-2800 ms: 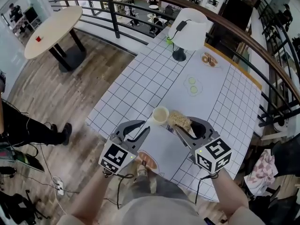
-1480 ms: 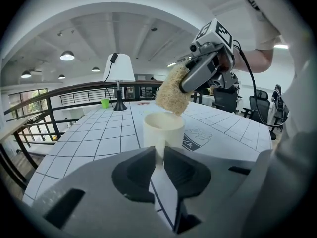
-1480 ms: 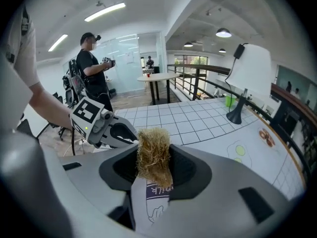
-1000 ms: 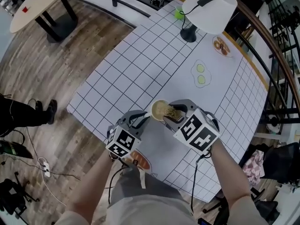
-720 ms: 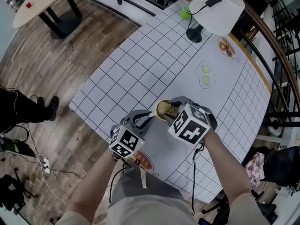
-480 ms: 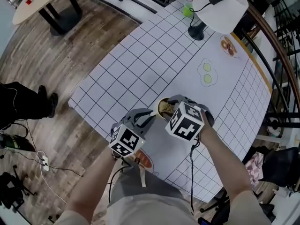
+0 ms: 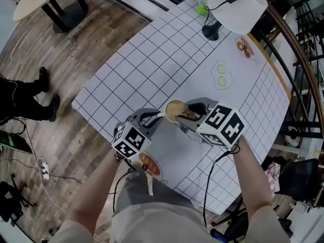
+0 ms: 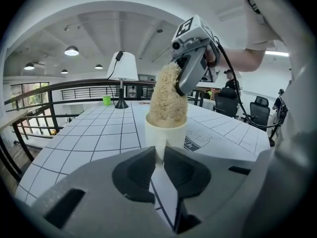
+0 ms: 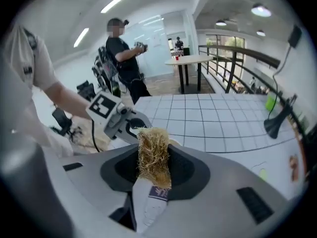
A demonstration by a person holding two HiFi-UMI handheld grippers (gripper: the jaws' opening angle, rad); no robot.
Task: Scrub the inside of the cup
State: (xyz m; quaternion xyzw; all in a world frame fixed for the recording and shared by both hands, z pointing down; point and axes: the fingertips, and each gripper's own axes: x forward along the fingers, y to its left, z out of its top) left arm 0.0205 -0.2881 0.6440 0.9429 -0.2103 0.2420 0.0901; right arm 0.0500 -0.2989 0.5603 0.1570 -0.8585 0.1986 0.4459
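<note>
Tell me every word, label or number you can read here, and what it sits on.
No text here reads clearly.
Printed emblem on the tablecloth beside the cup: lettering too blurred to read.
Dark label on the fibre scrubber handle: print too small to read.
Marker cubes: black-and-white square patterns only, no words.

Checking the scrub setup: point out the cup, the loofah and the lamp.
cup (image 8: 168, 135): left gripper view, front wall.
loofah (image 8: 167, 95): left gripper view, middle fibres.
lamp (image 7: 245, 6): head view, shade.
</note>
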